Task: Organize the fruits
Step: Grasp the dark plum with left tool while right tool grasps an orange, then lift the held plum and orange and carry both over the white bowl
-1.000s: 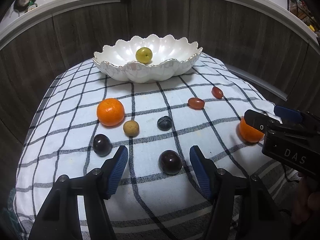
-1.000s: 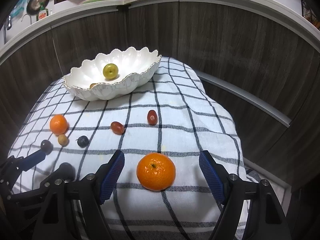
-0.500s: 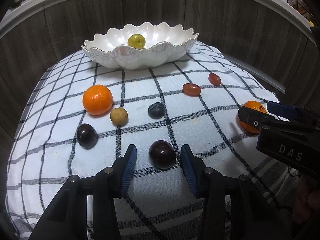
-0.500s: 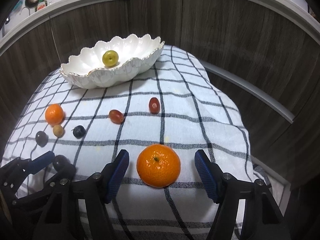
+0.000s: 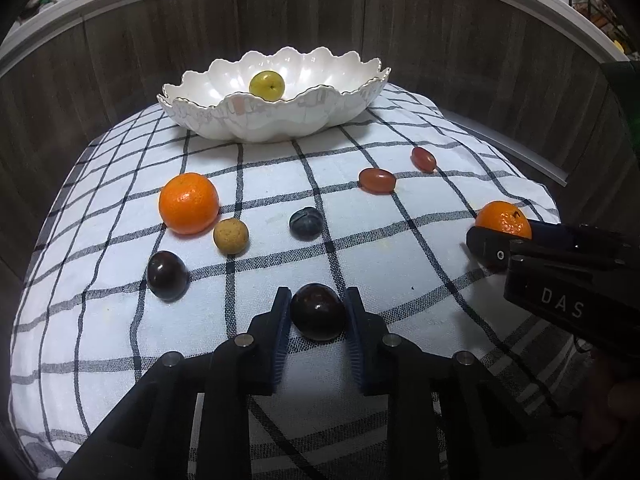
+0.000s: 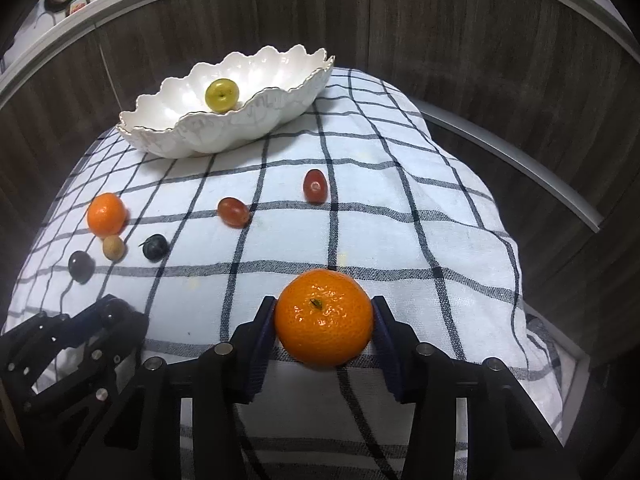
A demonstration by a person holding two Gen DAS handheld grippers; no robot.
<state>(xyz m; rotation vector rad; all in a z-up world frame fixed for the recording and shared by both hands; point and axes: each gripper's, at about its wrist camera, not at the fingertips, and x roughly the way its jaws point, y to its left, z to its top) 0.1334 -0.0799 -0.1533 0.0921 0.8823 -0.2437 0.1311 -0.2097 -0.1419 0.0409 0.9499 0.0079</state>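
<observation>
In the left wrist view my left gripper (image 5: 317,300) is shut on a dark plum (image 5: 318,316) that rests on the checked cloth (image 5: 400,240). In the right wrist view the jaws of my right gripper (image 6: 323,308) are closing on a mandarin (image 6: 323,318), and both pads touch its sides. A white scalloped bowl (image 5: 272,124) stands at the far end of the cloth with one yellow-green fruit (image 5: 267,85) inside. On the cloth lie another mandarin (image 5: 189,204), a tan fruit (image 5: 231,236), a blue-black fruit (image 5: 306,223), a second dark plum (image 5: 167,276) and two red grapes (image 5: 377,180).
The cloth covers a small raised surface that drops off at the left, right and near edges. Dark wood panelling (image 5: 460,40) curves behind the bowl, with a pale rail (image 6: 520,176) low on the right. A hand shows at the lower right of the left wrist view.
Both pairs of jaws have drawn in: the left ones from wide around the dark plum to pressing on it, the right ones from wide around the mandarin to touching it. Both cameras tipped slightly nearer.
</observation>
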